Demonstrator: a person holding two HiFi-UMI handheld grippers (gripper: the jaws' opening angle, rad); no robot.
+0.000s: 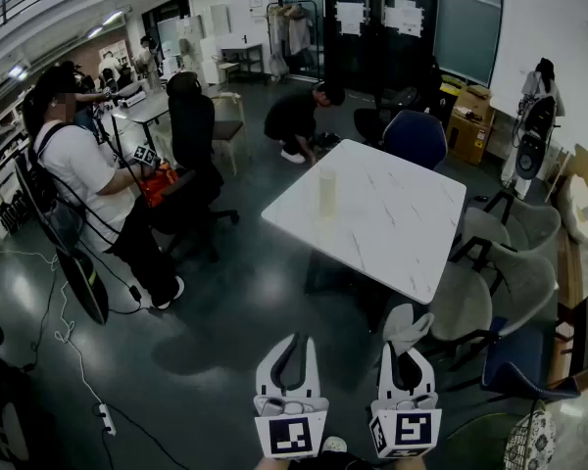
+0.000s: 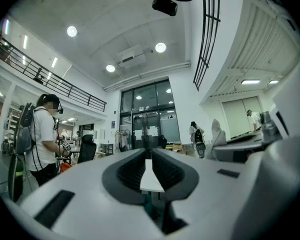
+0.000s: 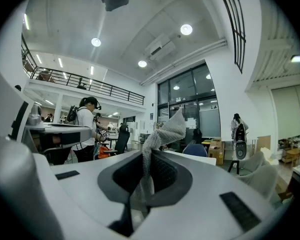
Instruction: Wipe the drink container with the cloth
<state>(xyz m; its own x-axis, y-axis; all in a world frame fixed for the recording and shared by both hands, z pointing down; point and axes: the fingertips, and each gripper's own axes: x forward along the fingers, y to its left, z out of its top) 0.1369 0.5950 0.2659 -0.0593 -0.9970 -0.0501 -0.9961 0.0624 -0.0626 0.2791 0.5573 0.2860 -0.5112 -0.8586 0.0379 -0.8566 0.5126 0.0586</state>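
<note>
A pale, tall drink container (image 1: 326, 192) stands upright on the white marble table (image 1: 392, 223), near its left side. Both grippers are low in the head view, well short of the table. My left gripper (image 1: 294, 343) is shut with nothing between its fingers; in the left gripper view its closed gripper (image 2: 149, 158) points level across the room. My right gripper (image 1: 409, 352) is shut on a grey-white cloth (image 1: 409, 327). In the right gripper view the cloth (image 3: 166, 133) stands up out of the closed gripper (image 3: 149, 159) in a bunched twist.
Grey chairs (image 1: 514, 287) crowd the table's right and near sides, and a blue chair (image 1: 417, 137) stands behind it. A person with a backpack (image 1: 88, 179) stands at the left beside a black office chair (image 1: 192, 135). Another person (image 1: 299, 120) crouches beyond. A cable and power strip (image 1: 103, 417) lie on the floor.
</note>
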